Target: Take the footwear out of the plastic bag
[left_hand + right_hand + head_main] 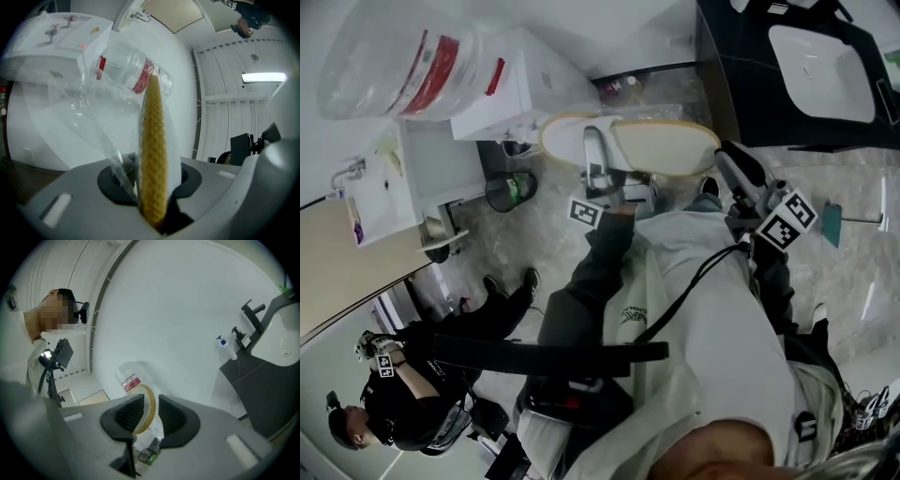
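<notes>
Grey-bodied left gripper (pixel 153 187) fills the lens, clamped on the white slipper with honeycomb tan sole (pixel 153 131). It holds the slipper edge-up, I judge so the clear red-printed plastic bag (pixel 117 65), hanging to the left, can slide off; film trails at the pads. My right gripper (pixel 151 416) stands spread, the slipper's end in its gap, unpressed. Below lie a marbled tile floor (pixel 853 272), a white cabinet (pixel 502 94) and a dark vanity with white basin (pixel 741 56).

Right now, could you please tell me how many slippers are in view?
1. The slipper is held up sole-first, clamped in the left gripper, with the clear plastic bag off to its left. A second may be hidden; none shows.
</notes>
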Available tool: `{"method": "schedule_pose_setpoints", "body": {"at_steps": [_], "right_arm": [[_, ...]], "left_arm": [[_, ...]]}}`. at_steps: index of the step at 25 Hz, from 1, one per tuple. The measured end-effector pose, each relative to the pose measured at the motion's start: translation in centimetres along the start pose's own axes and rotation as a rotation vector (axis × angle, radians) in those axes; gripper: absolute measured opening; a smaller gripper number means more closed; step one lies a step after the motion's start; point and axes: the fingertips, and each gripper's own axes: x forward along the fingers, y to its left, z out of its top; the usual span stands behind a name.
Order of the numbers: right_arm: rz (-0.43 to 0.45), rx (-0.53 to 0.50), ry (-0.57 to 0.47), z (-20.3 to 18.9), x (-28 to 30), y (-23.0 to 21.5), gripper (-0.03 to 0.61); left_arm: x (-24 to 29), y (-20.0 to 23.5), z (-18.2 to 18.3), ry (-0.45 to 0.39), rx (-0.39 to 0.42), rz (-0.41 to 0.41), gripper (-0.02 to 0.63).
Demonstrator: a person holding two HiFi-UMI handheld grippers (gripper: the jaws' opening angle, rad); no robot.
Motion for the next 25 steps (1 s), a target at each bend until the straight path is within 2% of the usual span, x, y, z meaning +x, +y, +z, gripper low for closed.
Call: {"method": "schedule_pose_setpoints", "body": {"at_steps": [4, 9, 14, 19, 25], "right_arm": [[-0.064, 0.008, -0.070, 0.4, -0.8, -0.3, 0.086], [-0.169, 0.074, -0.152, 0.5, -2.7, -1.7, 0.080], [-0.241, 0.086, -0.166, 0.4, -5.3, -2.6, 0.080], [-0.286, 0.073, -0.151, 0.4, -6.8, -3.5, 0.080], [-0.319, 0.044, -0.174, 1.3, -8.4, -4.3, 0.077]], "left_arm": [[0.7, 0.5, -0.5, 0.032, -0.040, -0.003, 0.109], [0.7, 1.6, -2.6, 0.073, -0.093, 0.023, 0.109], [0.3, 2.6, -5.2, 0.099, -0.139, 0.063, 0.109], [0.1, 2.9, -7.0, 0.123, -0.141, 0.078, 0.109], [-0.4, 2.8, -7.4, 0.095, -0.132, 0.090, 0.109]]}}
